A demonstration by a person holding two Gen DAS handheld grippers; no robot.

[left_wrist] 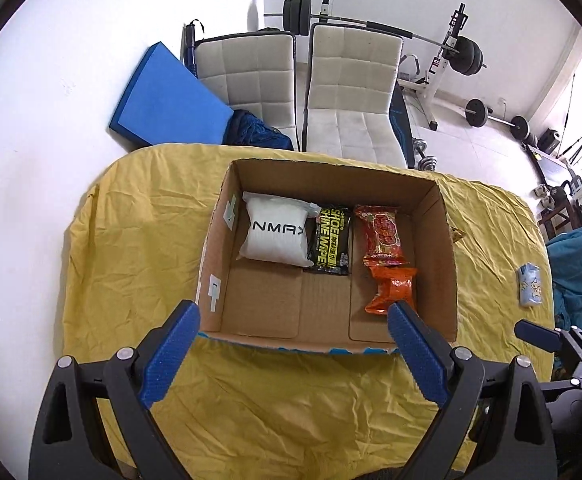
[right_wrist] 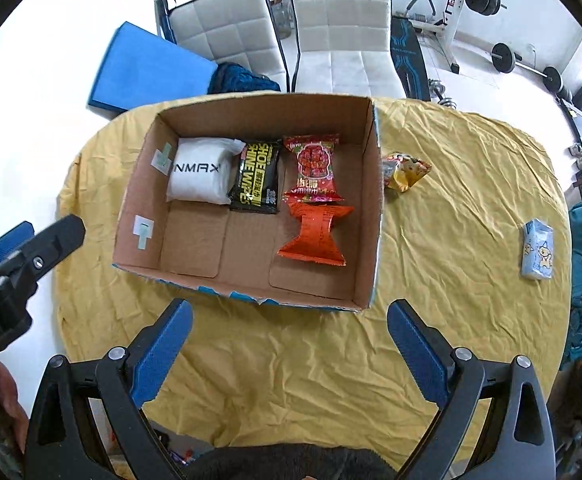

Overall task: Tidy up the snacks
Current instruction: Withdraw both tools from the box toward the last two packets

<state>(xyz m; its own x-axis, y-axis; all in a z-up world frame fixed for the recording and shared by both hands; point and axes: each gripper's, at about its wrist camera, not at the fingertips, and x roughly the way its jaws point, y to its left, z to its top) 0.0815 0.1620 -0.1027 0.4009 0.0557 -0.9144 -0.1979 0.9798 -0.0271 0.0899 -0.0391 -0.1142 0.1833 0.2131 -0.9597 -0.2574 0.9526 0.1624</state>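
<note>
An open cardboard box sits on the yellow cloth. Inside lie a white NMAX pouch, a black shoe-wipes pack, a red snack bag and an orange snack bag. A yellow snack bag lies on the cloth just right of the box. A light blue packet lies far right. My left gripper hangs open over the box's near wall. My right gripper is open and empty above the cloth in front of the box.
The round table's yellow cloth is wrinkled. Two white chairs stand behind the table, with a blue mat and weight equipment beyond. The left gripper's body shows at the right wrist view's left edge.
</note>
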